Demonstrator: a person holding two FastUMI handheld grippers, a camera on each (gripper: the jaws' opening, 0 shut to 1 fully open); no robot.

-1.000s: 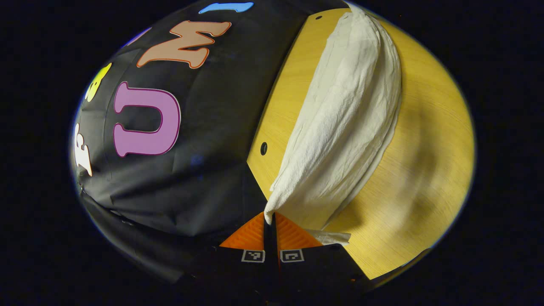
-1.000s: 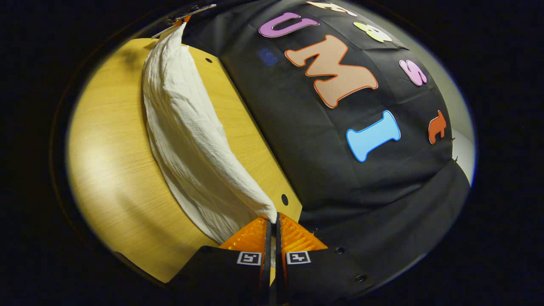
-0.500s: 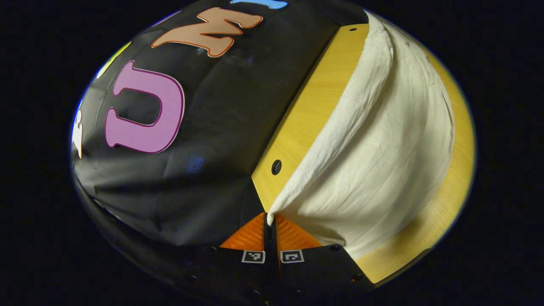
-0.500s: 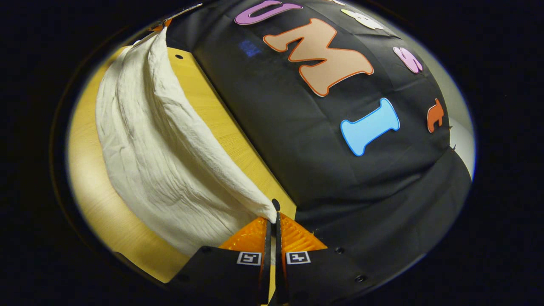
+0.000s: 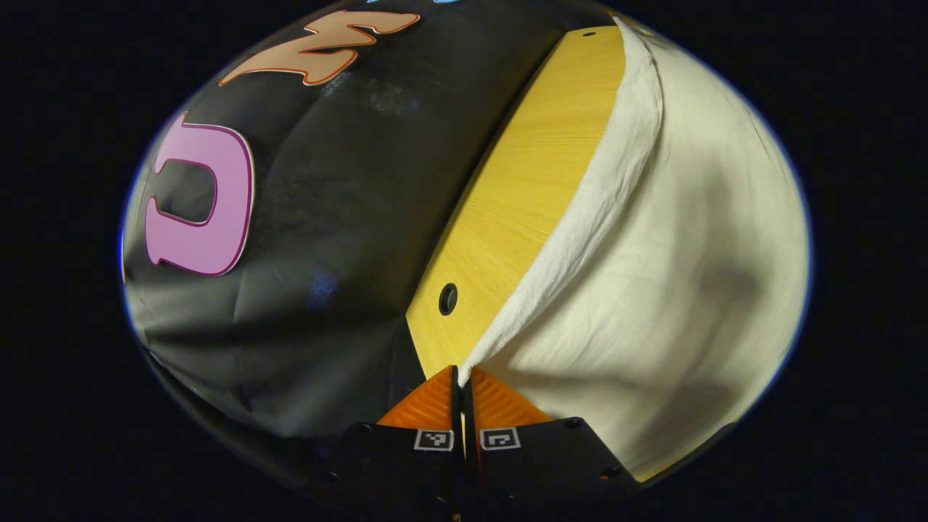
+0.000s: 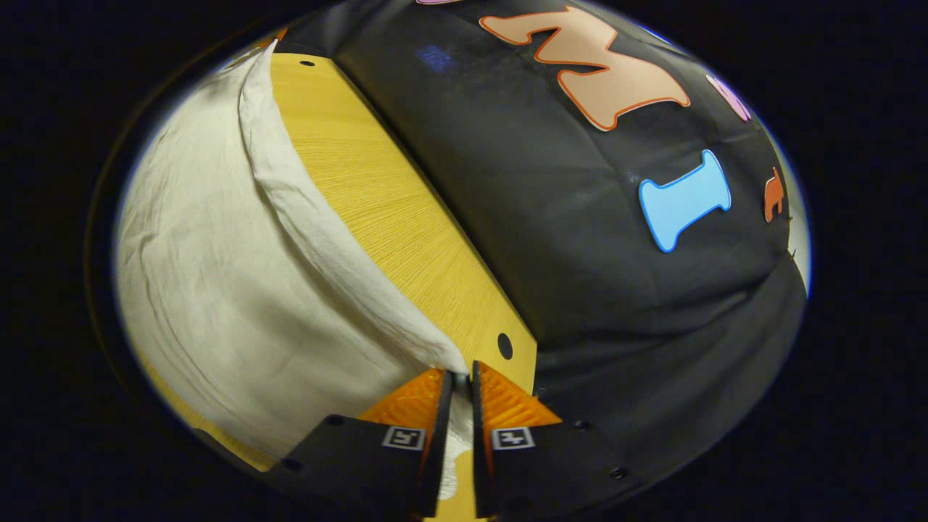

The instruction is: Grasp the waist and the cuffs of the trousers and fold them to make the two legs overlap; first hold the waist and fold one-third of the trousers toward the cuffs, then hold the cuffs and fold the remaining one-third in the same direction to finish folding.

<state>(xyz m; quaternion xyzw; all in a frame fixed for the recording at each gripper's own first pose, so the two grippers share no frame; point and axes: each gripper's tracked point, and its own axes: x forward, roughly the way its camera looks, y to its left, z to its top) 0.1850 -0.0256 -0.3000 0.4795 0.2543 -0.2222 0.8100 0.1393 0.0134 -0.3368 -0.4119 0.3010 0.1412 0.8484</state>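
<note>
Both of your hand-held grippers pinch one edge of the trousers.

Your left hand-held gripper (image 5: 461,371) and right hand-held gripper (image 6: 461,374) each have their fingers pressed together on the cream trousers (image 5: 674,275), which spread low across the yellow counter (image 5: 522,196). The held edge runs near the counter's far border.

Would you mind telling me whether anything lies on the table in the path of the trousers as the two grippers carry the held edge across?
Nothing visible does. Both the left gripper and the right gripper are shut on the trousers, and the bare strip of table beside the cloth carries nothing but its own small holes.
</note>
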